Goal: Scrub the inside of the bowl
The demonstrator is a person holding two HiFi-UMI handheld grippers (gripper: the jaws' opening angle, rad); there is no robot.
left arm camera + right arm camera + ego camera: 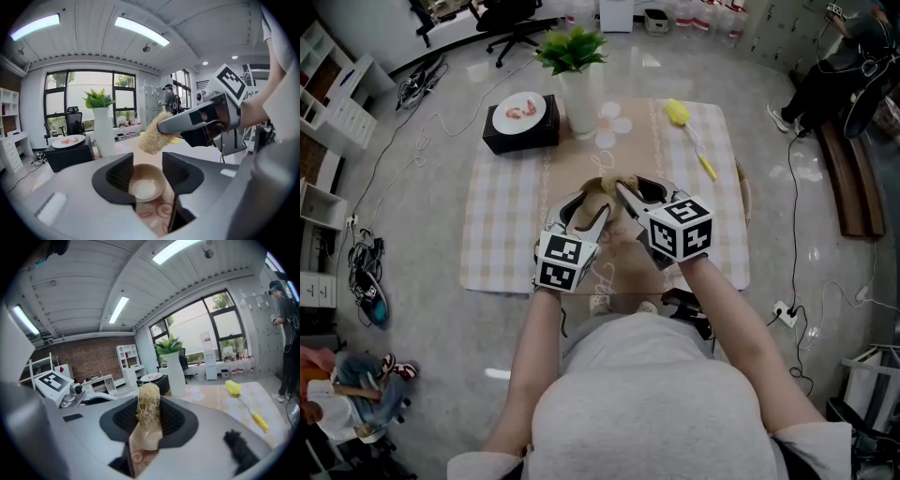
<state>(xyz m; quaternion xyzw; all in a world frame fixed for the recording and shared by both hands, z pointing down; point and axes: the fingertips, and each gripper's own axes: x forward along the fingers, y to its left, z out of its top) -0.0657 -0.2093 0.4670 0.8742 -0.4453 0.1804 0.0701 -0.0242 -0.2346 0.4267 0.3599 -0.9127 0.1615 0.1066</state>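
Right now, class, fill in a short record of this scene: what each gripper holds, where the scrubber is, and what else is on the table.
left gripper: shut on bowl
right gripper: shut on scrubber
scrubber: outside the bowl, not touching it
table: covered with a checked cloth
far side of table: vase with plant, plate on black box
right side of table: yellow brush, lying untouched

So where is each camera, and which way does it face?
Head view: on the head, steeply down at the table; both forearms, left gripper and right gripper show.
Left gripper view: on that gripper, along its jaws at the bowl; right gripper with scrubber shows.
Right gripper view: on that gripper, along its jaws at the scrubber; left gripper's cube shows.
Both gripper views share the white vase.
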